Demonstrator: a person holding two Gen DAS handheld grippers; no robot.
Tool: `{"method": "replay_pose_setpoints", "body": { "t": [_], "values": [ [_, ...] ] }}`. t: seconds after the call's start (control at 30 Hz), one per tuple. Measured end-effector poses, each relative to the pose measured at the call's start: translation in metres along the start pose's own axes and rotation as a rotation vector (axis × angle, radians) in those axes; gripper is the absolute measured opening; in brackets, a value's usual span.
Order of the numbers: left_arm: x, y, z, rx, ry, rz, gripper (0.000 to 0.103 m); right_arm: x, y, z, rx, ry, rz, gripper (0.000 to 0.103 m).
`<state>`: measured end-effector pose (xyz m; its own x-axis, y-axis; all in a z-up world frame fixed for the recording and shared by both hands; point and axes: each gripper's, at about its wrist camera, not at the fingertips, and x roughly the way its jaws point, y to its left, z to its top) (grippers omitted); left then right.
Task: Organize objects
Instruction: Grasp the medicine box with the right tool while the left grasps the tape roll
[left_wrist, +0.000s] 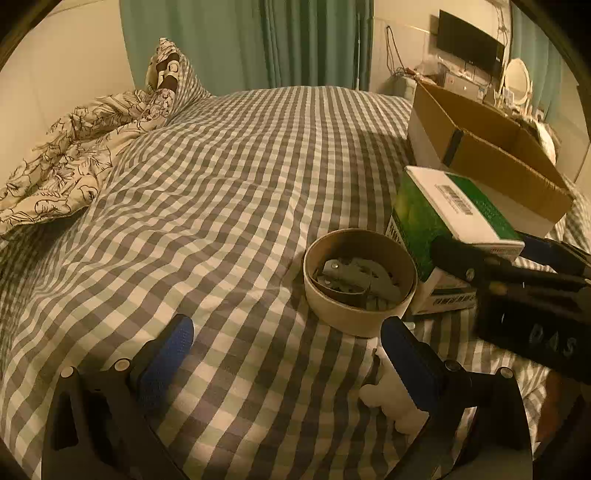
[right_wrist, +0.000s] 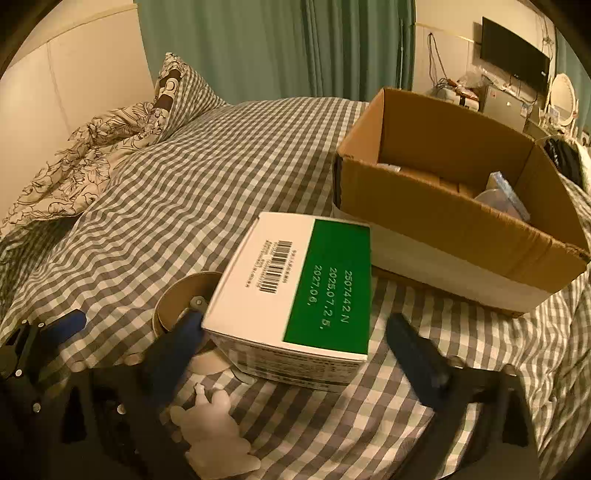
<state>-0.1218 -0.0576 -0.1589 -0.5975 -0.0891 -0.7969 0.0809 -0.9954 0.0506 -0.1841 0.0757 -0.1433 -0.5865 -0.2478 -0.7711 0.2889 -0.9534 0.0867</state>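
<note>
A green and white carton (right_wrist: 295, 291) stands on the checked bed next to a round paper bowl (left_wrist: 360, 282) that holds grey parts. My right gripper (right_wrist: 295, 343) is open, one finger on each side of the carton's near end; whether they touch it is unclear. It shows in the left wrist view (left_wrist: 491, 258) at the carton (left_wrist: 443, 218). My left gripper (left_wrist: 286, 354) is open and empty, low over the bed just in front of the bowl. A small white figure (right_wrist: 218, 432) lies on the bed by the right finger of my left gripper (left_wrist: 395, 402).
An open cardboard box (right_wrist: 454, 206) with a few items inside stands on the bed behind the carton. A crumpled floral quilt and pillow (left_wrist: 74, 155) lie at the far left. Green curtains, a wall TV and a cluttered desk (left_wrist: 469, 74) are beyond the bed.
</note>
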Motion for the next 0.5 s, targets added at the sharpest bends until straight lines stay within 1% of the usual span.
{"method": "replay_pose_setpoints", "body": {
  "t": [0.03,0.1,0.2,0.27,0.37,0.43,0.5],
  "values": [
    [0.0,-0.002,0.0,0.007,0.002,0.007,0.103,-0.001,-0.003,-0.001,-0.001,0.005,0.025,0.081],
    [0.0,-0.007,0.0,0.026,0.006,0.019,0.103,-0.007,-0.008,-0.004,-0.007,-0.006,0.022,0.081],
    [0.003,-0.016,0.003,0.047,0.023,0.016,0.103,-0.025,-0.016,-0.01,-0.036,-0.035,-0.009,0.08],
    [0.006,-0.022,0.005,0.047,0.036,-0.01,0.103,-0.038,-0.023,-0.015,-0.054,-0.045,-0.019,0.08],
    [0.017,-0.03,0.01,0.029,0.058,-0.049,0.103,-0.054,-0.034,-0.022,-0.093,-0.062,-0.069,0.08],
    [0.028,-0.036,0.015,0.023,0.073,-0.054,0.103,-0.061,-0.044,-0.026,-0.103,-0.068,-0.11,0.08],
    [0.039,-0.041,0.017,0.026,0.089,-0.049,0.103,-0.062,-0.053,-0.027,-0.089,-0.067,-0.119,0.08]
  ]
}}
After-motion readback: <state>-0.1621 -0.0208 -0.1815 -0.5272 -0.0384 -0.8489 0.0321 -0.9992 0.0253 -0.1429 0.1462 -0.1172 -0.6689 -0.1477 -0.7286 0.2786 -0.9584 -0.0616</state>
